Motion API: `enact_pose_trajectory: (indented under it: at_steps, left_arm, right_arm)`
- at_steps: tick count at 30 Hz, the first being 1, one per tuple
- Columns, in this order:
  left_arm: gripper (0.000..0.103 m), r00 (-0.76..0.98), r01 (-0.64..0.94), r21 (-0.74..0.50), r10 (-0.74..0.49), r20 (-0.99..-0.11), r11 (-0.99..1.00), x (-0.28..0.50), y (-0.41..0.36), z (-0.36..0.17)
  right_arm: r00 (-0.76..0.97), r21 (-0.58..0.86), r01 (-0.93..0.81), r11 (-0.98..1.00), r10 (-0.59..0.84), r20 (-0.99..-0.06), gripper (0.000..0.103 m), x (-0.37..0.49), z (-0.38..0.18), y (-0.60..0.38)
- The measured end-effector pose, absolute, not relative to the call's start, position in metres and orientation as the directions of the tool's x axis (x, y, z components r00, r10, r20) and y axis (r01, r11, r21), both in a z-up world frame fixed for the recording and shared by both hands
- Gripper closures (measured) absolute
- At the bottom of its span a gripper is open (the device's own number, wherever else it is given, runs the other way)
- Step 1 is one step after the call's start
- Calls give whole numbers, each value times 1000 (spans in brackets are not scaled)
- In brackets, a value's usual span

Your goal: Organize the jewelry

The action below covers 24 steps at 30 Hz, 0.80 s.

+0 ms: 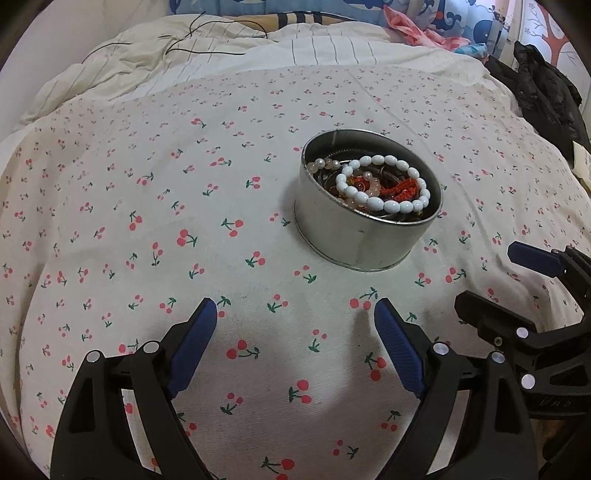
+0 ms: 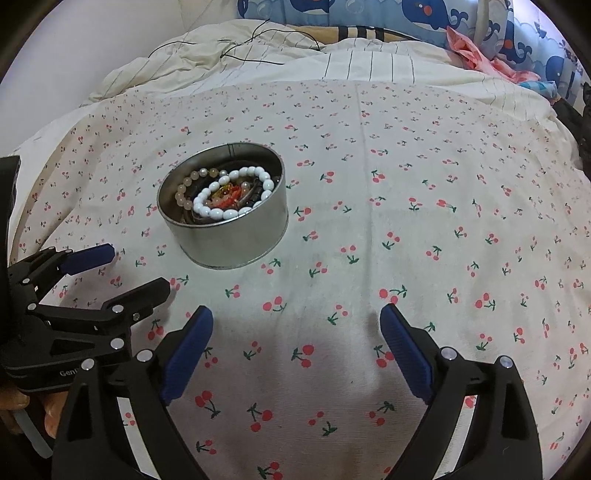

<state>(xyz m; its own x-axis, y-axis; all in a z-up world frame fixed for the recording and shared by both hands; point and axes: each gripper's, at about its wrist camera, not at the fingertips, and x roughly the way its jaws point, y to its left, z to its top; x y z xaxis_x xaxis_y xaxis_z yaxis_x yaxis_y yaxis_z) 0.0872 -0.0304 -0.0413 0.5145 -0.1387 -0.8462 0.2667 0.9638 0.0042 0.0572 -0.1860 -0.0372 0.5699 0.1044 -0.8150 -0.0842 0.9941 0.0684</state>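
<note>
My left claw [image 1: 295, 308] hovers over the bed sheet [image 1: 147, 221], which is white with small red cherries. Its two blue pads are spread wide apart and nothing is between them. My right claw [image 2: 297, 314] hovers in the same way beside it, its pads also wide apart and holding nothing.

The round metal tin [image 1: 354, 236] stands upright on the sheet, in front of both claws: a little to the right of centre in the left wrist view, and to the left in the right wrist view. It has no lid on it. Inside I see a bracelet of white oval beads [image 1: 384, 184] lying on top, with one side leaning on the rim of the tin. Under it there is a bracelet of pale pinkish round beads [image 2: 184, 188] and some red and orange pieces [image 1: 399, 190], which I cannot tell apart clearly.

Neither claw touches the tin. At the far side of the bed lie a striped cream blanket [image 1: 147, 62] with a thin black cable [image 1: 207, 35] on it, and a blue whale-print cushion [image 2: 424, 18].
</note>
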Motion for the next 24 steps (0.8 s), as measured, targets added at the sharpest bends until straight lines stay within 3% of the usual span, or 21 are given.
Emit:
enact_pose_trajectory:
  at_steps: [24]
  left_arm:
    - [8,495,235,-9,-127,-859,972,92,-29,-58]
  right_arm:
    - [547,79,-33,996,84,-833,8,59,-51,-192]
